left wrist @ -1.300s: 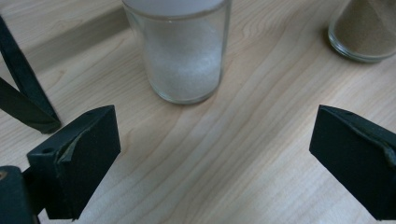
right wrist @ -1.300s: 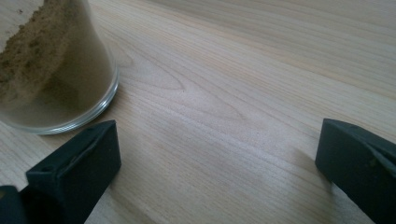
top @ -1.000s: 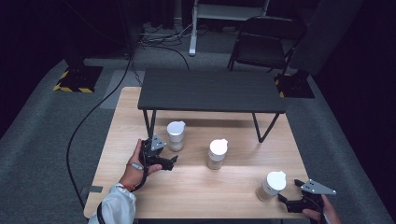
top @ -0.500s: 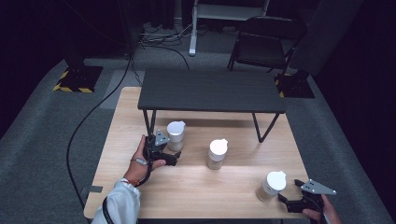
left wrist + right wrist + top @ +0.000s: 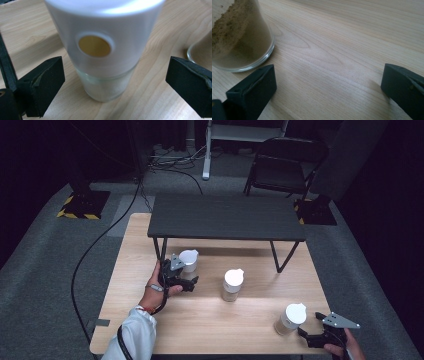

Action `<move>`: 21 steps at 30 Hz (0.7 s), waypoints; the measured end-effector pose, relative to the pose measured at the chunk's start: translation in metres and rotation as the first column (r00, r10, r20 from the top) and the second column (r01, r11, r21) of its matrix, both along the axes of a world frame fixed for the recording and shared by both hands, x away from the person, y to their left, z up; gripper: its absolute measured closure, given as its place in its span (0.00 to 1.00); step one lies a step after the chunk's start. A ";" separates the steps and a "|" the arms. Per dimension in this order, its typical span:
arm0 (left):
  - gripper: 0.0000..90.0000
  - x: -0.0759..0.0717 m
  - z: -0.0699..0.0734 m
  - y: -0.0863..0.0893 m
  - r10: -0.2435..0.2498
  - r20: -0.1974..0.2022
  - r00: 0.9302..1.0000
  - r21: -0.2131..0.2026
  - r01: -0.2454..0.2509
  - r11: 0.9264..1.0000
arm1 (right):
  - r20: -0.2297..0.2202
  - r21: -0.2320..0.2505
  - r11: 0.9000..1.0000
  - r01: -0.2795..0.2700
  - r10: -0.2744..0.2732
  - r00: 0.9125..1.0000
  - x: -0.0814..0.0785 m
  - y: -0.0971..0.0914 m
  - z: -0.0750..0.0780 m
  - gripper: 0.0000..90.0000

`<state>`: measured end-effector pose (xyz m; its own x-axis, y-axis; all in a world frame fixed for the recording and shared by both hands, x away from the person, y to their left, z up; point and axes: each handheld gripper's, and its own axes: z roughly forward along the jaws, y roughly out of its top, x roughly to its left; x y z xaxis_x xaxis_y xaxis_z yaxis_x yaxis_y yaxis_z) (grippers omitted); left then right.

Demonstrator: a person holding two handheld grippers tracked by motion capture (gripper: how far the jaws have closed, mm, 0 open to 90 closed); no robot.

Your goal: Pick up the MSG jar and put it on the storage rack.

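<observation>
A: State the position of the white-lidded glass shaker jar (image 5: 105,47) relative to the left gripper (image 5: 181,279)

B: In the left gripper view the jar stands upright directly ahead, centred between the two black jaws. The jaws are spread wide, one to each side of the glass, neither touching it, and they grip nothing. The jar's long axis is vertical, across the jaw line. In the high view this jar (image 5: 188,260) sits at the rear left of the light wooden table (image 5: 210,320), just beside the leg of the dark raised shelf (image 5: 225,217).

A: And the right gripper (image 5: 320,338)?

B: Jaws also wide apart and empty. A second clear glass jar of brown powder (image 5: 239,37) stands near the table's front right corner, off that gripper's left jaw, not between the jaws. A third jar (image 5: 232,284) stands mid-table, well apart from both. The left gripper is better placed to close
</observation>
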<state>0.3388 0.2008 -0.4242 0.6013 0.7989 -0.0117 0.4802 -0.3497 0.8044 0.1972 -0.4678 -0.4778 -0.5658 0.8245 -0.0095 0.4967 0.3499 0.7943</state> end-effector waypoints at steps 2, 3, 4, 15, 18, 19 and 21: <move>0.02 0.002 -0.001 -0.001 0.005 0.001 1.000 -0.003 -0.005 1.000 | 0.000 0.000 1.000 0.000 0.000 1.000 0.000 0.000 0.000 0.00; 0.02 0.003 -0.001 -0.001 0.008 0.000 1.000 -0.005 -0.008 1.000 | 0.000 0.000 1.000 0.000 0.000 1.000 0.000 0.000 0.000 0.00; 0.02 0.003 -0.001 -0.001 0.013 -0.001 1.000 -0.008 -0.013 1.000 | 0.000 0.000 1.000 0.000 0.000 1.000 0.000 0.000 0.000 0.00; 0.03 0.014 -0.005 -0.007 0.028 -0.013 1.000 -0.044 -0.028 0.999 | 0.000 0.001 1.000 0.001 -0.001 1.000 0.000 0.000 0.000 0.00; 0.07 0.015 -0.009 -0.005 0.043 -0.009 0.999 -0.078 -0.043 0.996 | 0.001 0.001 1.000 0.001 -0.001 1.000 0.000 0.000 0.000 0.00; 0.09 0.015 -0.010 -0.006 0.051 -0.003 0.999 -0.082 -0.051 0.995 | 0.001 0.001 1.000 0.001 -0.001 1.000 0.000 0.000 0.000 0.00; 0.16 0.015 -0.012 -0.005 0.060 0.004 0.998 -0.098 -0.059 0.993 | 0.001 0.001 1.000 0.001 -0.001 1.000 0.000 0.000 0.000 0.00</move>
